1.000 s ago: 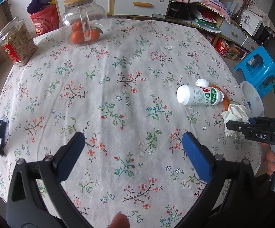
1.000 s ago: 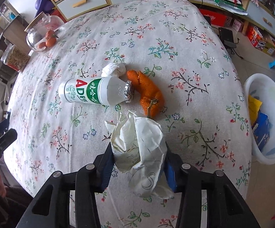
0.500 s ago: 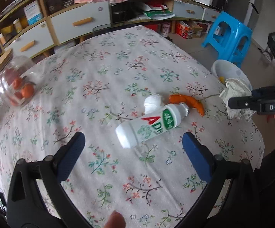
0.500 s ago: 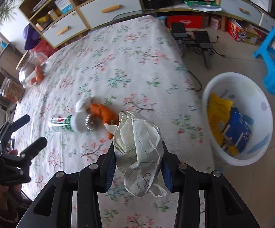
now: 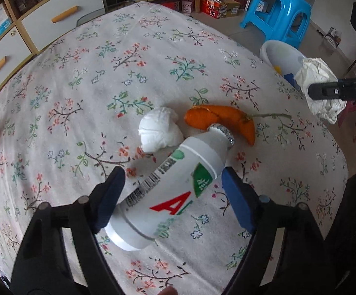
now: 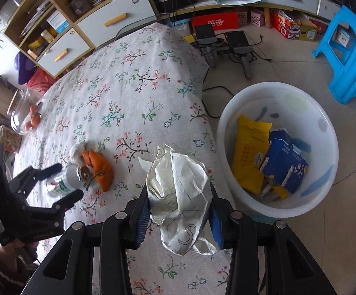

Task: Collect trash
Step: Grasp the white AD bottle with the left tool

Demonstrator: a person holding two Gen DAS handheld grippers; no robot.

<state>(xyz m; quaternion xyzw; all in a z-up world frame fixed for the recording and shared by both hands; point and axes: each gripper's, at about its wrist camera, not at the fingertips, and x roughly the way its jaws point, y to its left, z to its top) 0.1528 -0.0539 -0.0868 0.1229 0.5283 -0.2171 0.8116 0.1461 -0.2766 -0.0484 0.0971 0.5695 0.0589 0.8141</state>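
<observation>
My right gripper (image 6: 179, 217) is shut on a crumpled white paper (image 6: 180, 191) and holds it over the table's right edge, just left of the white bin (image 6: 325, 172) on the floor. The paper also shows in the left wrist view (image 5: 318, 86). My left gripper (image 5: 173, 200) is open, its jaws on either side of a white bottle (image 5: 173, 196) that lies on the flowered tablecloth (image 5: 104, 73). Beyond the bottle lie an orange peel (image 5: 222, 120) and a white tissue wad (image 5: 158, 130).
The bin holds a yellow packet (image 6: 249, 152) and a blue carton (image 6: 283, 164). A blue stool (image 6: 350, 56) stands behind it. A glass jar with oranges (image 6: 25, 118) and a jar of snacks (image 6: 8, 137) sit at the table's far left.
My left gripper has moved forward over the table until its jaws are around the bottle. My right gripper has carried the paper to the right, closer to the bin.
</observation>
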